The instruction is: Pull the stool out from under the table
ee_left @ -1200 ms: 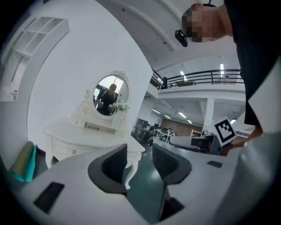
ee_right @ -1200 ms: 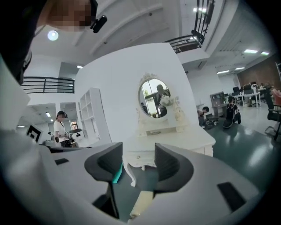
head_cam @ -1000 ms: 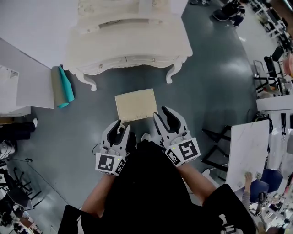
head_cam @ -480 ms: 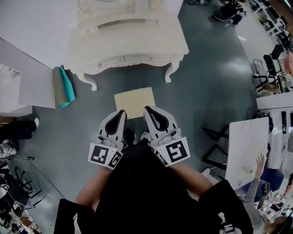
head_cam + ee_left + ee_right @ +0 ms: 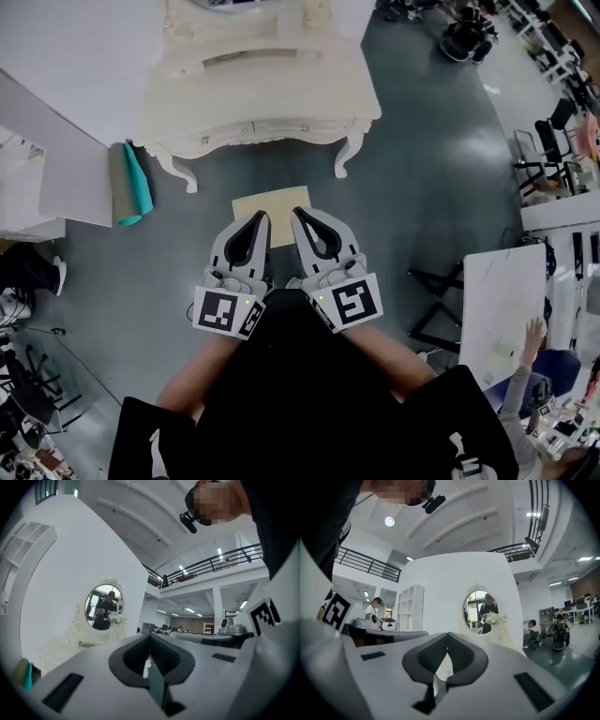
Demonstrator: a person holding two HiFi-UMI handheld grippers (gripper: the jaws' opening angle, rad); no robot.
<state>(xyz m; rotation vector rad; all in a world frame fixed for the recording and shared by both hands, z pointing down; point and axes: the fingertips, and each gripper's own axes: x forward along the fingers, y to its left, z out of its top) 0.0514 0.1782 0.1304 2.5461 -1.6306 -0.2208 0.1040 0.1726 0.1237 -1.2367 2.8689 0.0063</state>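
Observation:
The stool, with a cream square seat, stands on the grey floor just in front of the white dressing table, clear of its legs. My left gripper and right gripper hover side by side above the stool's near edge, hiding part of it. Both are shut with nothing between the pads. In the left gripper view the left gripper points level at the table's oval mirror. The right gripper faces the oval mirror too.
A teal and grey roll leans by the white partition left of the table. A white table with a black stand sits at the right. Black chairs stand further right. Grey floor surrounds the stool.
Both grippers went from open beside the stool's near corners to shut and empty. They rose and came closer together over the stool's near edge.

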